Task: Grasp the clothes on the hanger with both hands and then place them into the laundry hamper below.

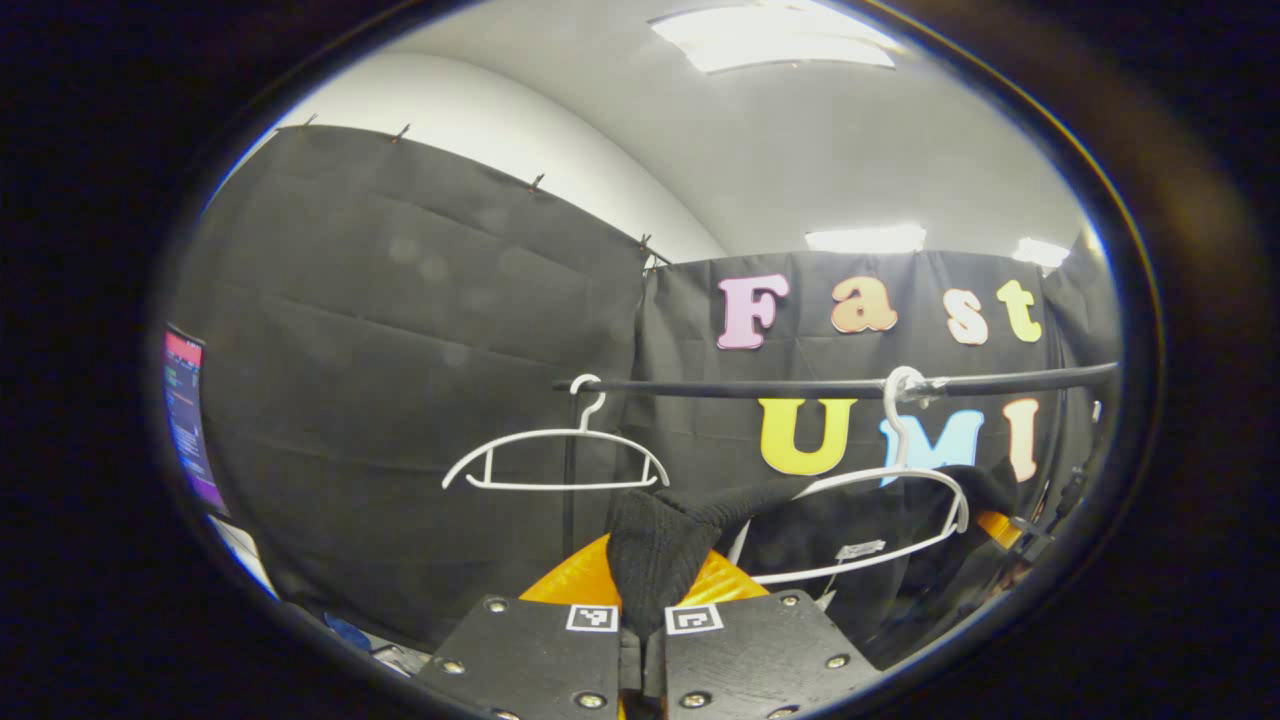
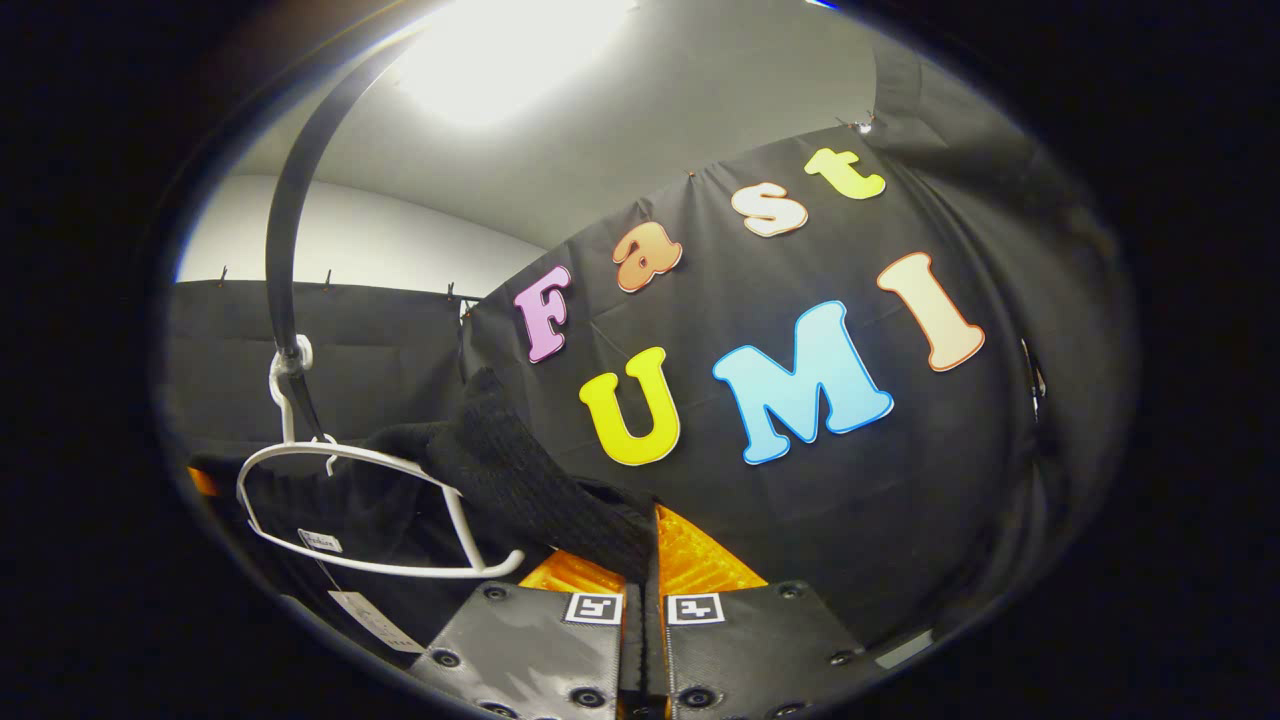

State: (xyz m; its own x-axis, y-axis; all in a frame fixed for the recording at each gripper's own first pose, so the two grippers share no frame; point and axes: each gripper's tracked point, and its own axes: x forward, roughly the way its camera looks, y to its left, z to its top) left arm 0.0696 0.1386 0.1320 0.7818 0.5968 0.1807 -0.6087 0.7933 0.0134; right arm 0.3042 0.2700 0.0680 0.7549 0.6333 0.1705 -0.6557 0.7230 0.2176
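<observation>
A black knit garment [image 1: 660,545] is drawn off a white hanger [image 1: 880,520] that hangs from the black rail [image 1: 800,386]. My left gripper [image 1: 643,625] is shut on one shoulder of the garment, at the bottom of the left gripper view. In the right gripper view the same garment [image 2: 530,490] stretches from the white hanger [image 2: 370,510] down to my right gripper [image 2: 645,600], which is shut on its other shoulder. The garment's body [image 2: 330,500] sags behind the hanger, a white label showing on it. The other gripper [image 1: 1005,530] shows at the far right of the left gripper view.
A second, bare white hanger [image 1: 556,455] hangs farther left on the rail. A lit screen [image 1: 188,415] stands at the left edge. The rail [image 2: 285,250] curves overhead in the right gripper view. Black cloth walls close the booth behind.
</observation>
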